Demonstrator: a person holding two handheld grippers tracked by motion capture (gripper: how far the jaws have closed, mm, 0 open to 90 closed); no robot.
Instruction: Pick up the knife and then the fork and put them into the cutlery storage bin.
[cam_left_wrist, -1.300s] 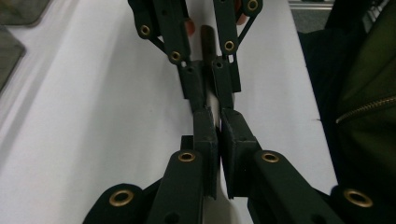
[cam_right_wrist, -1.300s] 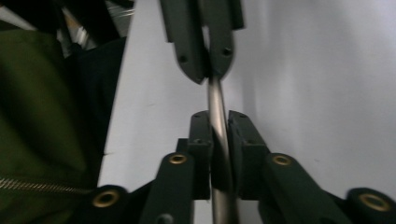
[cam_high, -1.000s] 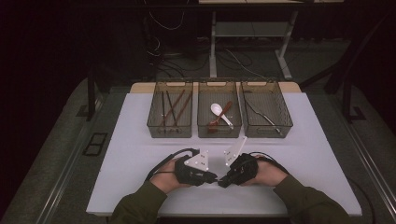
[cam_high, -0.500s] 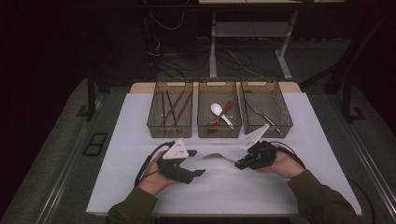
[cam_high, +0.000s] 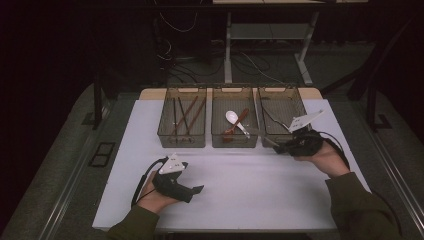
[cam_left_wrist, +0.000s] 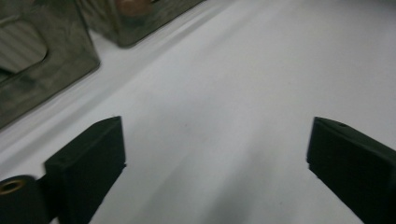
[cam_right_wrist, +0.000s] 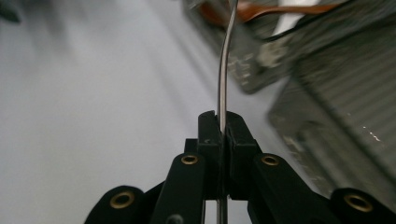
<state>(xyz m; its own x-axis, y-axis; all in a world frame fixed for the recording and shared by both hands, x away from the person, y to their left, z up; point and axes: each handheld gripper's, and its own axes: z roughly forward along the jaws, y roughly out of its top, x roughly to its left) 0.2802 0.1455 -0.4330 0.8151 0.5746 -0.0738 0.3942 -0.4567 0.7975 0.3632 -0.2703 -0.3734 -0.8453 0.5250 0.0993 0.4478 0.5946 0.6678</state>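
My right gripper (cam_right_wrist: 223, 116) is shut on the thin handle of a metal utensil (cam_right_wrist: 225, 70), seen edge-on and curving up toward the baskets; its far end is blurred. In the high view the right gripper (cam_high: 278, 146) sits at the front edge of the right basket (cam_high: 300, 107), pointing left. The left gripper (cam_high: 198, 190) rests low on the white table (cam_high: 250, 185) at front left, pointing right. In its own view the left gripper (cam_left_wrist: 215, 158) stands wide open over bare table with nothing between its fingers.
Three mesh baskets stand in a row at the table's back. The left basket (cam_high: 165, 131) holds brown chopsticks (cam_high: 184, 116). The middle basket (cam_high: 216, 136) holds a white spoon (cam_high: 233, 118) and a brown spoon (cam_high: 239, 120). Dark thin utensils lie in the right basket.
The two grippers were close together at the table's middle and have moved apart. The right one carried the metal utensil to the right basket's front; the left drew back left, now open.
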